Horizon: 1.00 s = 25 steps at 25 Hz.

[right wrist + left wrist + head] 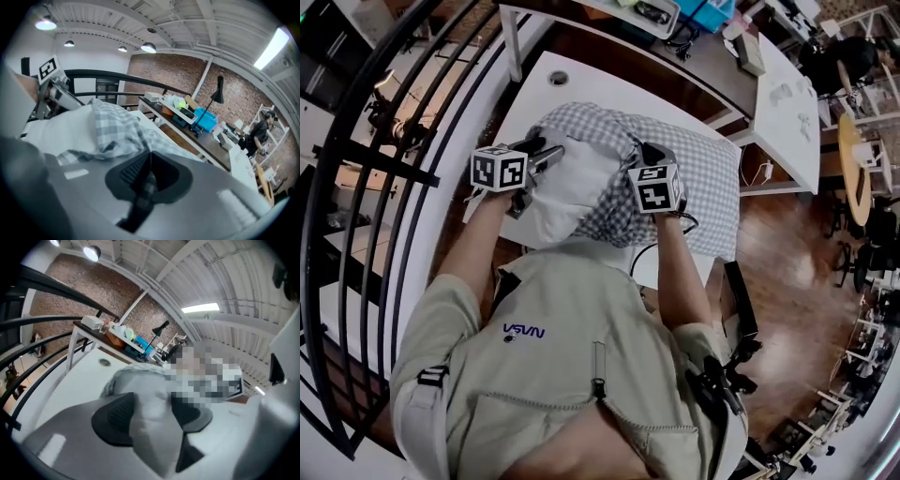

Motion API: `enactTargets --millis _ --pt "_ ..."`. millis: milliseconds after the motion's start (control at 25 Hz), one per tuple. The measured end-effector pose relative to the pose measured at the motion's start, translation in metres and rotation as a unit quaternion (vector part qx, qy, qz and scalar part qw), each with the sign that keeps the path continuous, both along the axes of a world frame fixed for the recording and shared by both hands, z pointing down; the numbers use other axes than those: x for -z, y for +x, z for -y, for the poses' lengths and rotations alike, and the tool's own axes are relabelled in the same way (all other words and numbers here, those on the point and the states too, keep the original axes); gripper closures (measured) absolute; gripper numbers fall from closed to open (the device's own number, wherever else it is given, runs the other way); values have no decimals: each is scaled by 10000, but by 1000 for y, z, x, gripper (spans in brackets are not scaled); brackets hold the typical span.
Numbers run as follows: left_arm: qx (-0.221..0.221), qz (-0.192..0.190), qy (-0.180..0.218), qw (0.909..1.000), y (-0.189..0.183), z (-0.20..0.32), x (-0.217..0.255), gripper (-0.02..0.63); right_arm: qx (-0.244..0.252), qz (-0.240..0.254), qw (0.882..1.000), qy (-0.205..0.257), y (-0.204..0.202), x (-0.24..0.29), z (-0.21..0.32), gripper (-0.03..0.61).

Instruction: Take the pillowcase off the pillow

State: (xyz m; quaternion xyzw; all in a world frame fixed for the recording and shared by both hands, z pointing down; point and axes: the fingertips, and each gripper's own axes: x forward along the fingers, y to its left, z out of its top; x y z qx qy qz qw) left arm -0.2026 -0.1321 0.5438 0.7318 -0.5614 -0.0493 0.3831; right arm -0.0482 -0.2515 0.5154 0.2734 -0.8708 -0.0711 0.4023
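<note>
Pillow (567, 192) on table (581, 80), pillowcase (698, 173) over its far end, left gripper (546, 156) at pillow's left, right gripper (639, 156) on pillowcase

The pillow (567, 187) filled the middle of the tabletop (581, 103). Beyond the pillow I had a bare white strip to pass over, broken only by a round cable hole (558, 79). Left of the pillow the black railing (370, 161) curved in close, leaving a narrow lane. Farther beyond the pillow a cluttered brown desk (703, 58) blocked the way. My own body closed the near side.
</note>
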Motion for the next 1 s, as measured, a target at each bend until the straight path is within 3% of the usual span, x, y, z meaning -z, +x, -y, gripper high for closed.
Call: enactTargets --millis 80,160,200,280,400,520,680,760,800,880,1000 --pt "-63 -125 -212 9997 7 5 -6 416 131 165 9994 -289 -2 9 -9 524" --pt "-114 -88 -98 9998 15 4 1 531 385 532 9952 -725 -7 27 -23 494" --pt "-162 -18 -8 9999 20 3 5 558 582 803 9904 -961 -12 42 -33 487" --pt "-289 153 162 9993 31 -1 13 581 1034 1334 9773 -1277 -25 76 -53 465" --pt "-561 489 421 9963 53 -8 26 586 1600 1635 9660 -1205 -53 115 -70 463" --pt "-848 884 655 9903 78 -17 39 588 2044 1368 9651 -905 -88 124 -79 436" --pt "-1120 1362 960 9796 105 -27 55 588 2290 198 9705 -730 -118 81 -74 356" --pt "-1218 1619 1068 9734 112 -31 61 589 2327 -306 9691 -764 -121 58 -71 363" --pt "-1253 1747 1107 9703 114 -34 63 589 2327 -404 9686 -773 -121 52 -71 438" --pt "-1303 1950 1178 9650 115 -38 66 591 2248 -268 9714 -720 -125 57 -70 542" --pt "-1422 2154 1306 9573 117 -48 73 591 1872 269 9807 -493 -131 82 -54 566"
